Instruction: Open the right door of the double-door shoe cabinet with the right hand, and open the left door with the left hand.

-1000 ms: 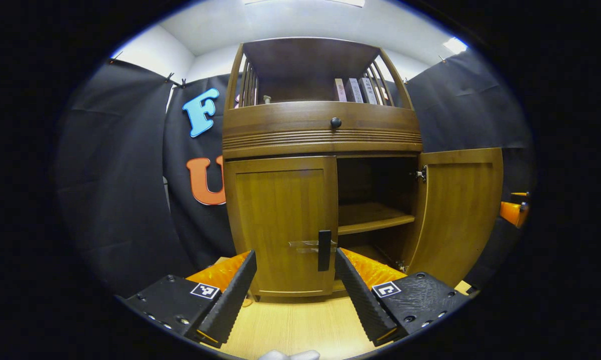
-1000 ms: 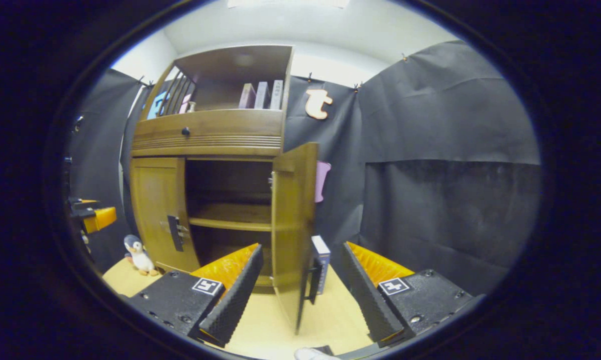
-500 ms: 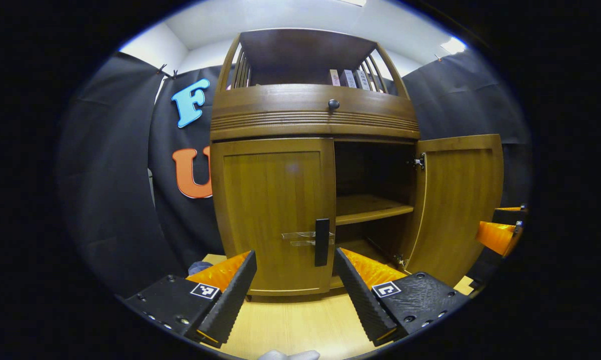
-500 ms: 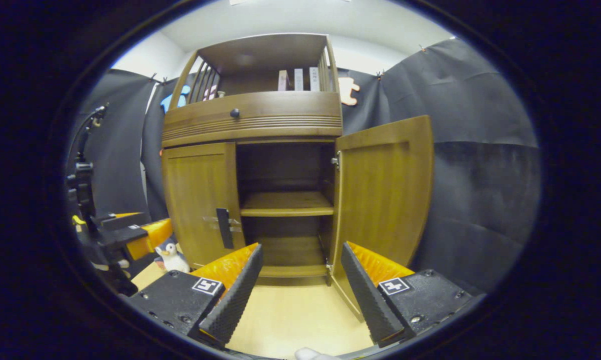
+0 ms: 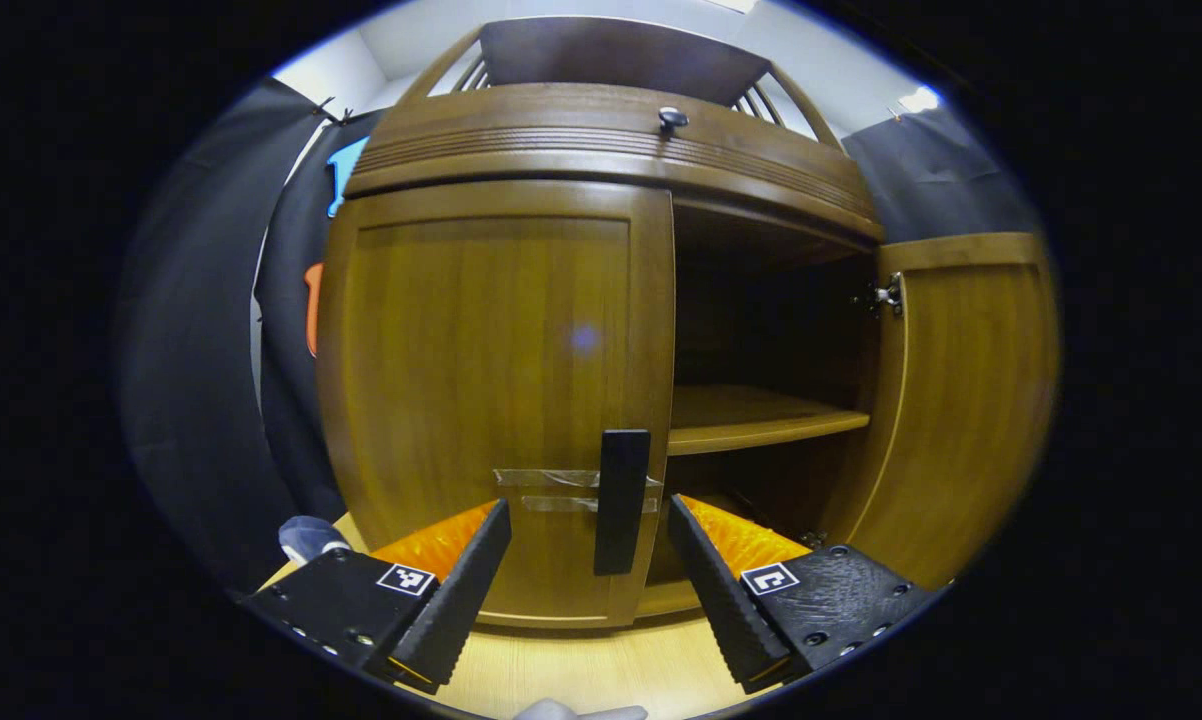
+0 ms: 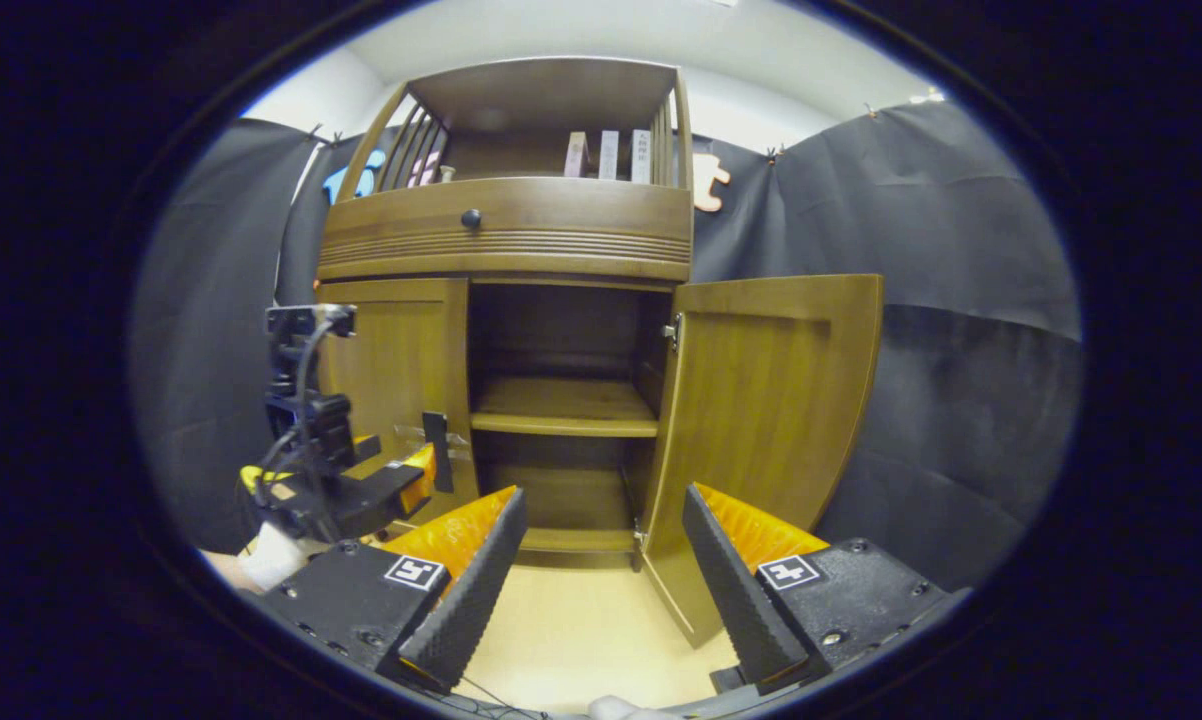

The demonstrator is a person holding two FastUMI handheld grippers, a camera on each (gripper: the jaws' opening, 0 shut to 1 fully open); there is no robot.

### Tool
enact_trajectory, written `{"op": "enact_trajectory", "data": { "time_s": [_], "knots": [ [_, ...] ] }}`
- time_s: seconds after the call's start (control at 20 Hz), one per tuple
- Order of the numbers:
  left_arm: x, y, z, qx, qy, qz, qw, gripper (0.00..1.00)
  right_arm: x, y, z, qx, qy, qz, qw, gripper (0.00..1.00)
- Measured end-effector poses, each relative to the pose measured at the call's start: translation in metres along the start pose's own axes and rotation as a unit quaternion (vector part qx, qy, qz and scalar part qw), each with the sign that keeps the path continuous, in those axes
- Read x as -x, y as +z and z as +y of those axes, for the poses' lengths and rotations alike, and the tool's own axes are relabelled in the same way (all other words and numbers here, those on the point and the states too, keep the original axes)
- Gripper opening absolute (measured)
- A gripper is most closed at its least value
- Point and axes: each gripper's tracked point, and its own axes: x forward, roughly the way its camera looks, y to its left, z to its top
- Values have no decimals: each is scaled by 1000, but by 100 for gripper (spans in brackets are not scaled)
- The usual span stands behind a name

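The wooden shoe cabinet [image 6: 506, 240] fills the left gripper view up close. Its left door [image 5: 491, 390] is closed, and the dark vertical handle [image 5: 621, 500] stands just ahead of my open left gripper [image 5: 589, 590], between the fingers' line but apart from them. The right door [image 5: 961, 400] hangs swung wide open, also seen as the right door [image 6: 761, 420] in the right gripper view. My right gripper [image 6: 601, 585] is open and holds nothing, back from the cabinet on the floor side. The left gripper [image 6: 361, 490] appears there close to the left door's handle [image 6: 439, 452].
Inside the open half, a shelf [image 6: 561, 410] spans the dark interior. A drawer with a round knob [image 6: 471, 217] sits above the doors, and books [image 6: 606, 155] stand on the top shelf. Light wood floor [image 6: 571, 630] lies in front; black cloth walls surround.
My left gripper has moved in close to the left door's handle, so the cabinet looms larger. My right gripper has drawn back and turned toward the cabinet's front, away from the opened right door.
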Motion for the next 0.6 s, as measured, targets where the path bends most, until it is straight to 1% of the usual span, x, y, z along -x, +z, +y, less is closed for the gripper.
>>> {"op": "enact_trajectory", "data": {
  "time_s": [0.2,0.3,0.4,0.5,0.55,0.6],
  "knots": [
    [-34,-16,-7,5,-2,11,1000,95,0,-10,-5,7,-5,20,1000,99],
    [-43,-17,-9,4,1,16,1000,76,-1,-10,-8,2,-4,25,1000,100],
    [-49,-17,-11,3,1,17,1000,81,-2,-11,-10,3,-3,27,1000,100],
    [-55,-21,-12,3,0,17,1000,46,-2,-14,-13,7,-2,30,1000,100],
    [-57,-27,-10,0,3,26,1000,52,-2,-16,-13,8,0,34,999,100],
    [-60,-27,-12,7,1,29,1000,38,-1,-18,-15,8,1,36,999,99]
  ]
}}
